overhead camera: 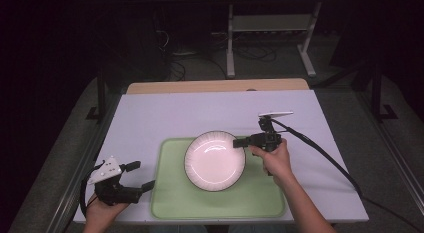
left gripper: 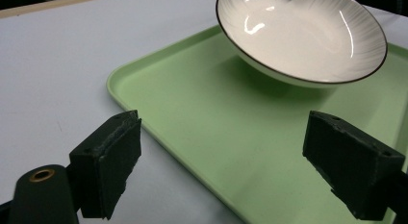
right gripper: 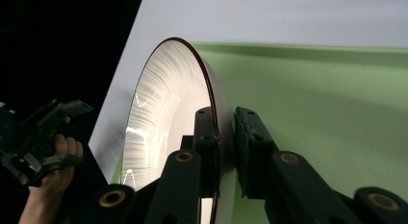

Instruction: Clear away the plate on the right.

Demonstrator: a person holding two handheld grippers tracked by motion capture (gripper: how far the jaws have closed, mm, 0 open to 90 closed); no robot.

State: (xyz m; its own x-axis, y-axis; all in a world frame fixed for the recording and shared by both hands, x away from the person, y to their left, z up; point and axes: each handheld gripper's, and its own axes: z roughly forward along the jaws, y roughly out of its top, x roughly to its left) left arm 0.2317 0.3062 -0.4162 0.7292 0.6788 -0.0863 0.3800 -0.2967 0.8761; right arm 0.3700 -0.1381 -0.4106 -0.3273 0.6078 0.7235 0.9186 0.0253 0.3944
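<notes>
Your right gripper (right gripper: pixel 225 137) hides part of the plate (right gripper: pixel 163 128) rim; the tray (left gripper: pixel 202 152) runs off frame.

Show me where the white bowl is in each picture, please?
High view: the white bowl sits mid-picture over the green tray, its right rim pinched by the right gripper.
Left gripper view: top right, above the tray.
Right gripper view: centre-left, seen edge-on, rim between the jaws.
Shared landmark: the green tray under the bowl.
</notes>
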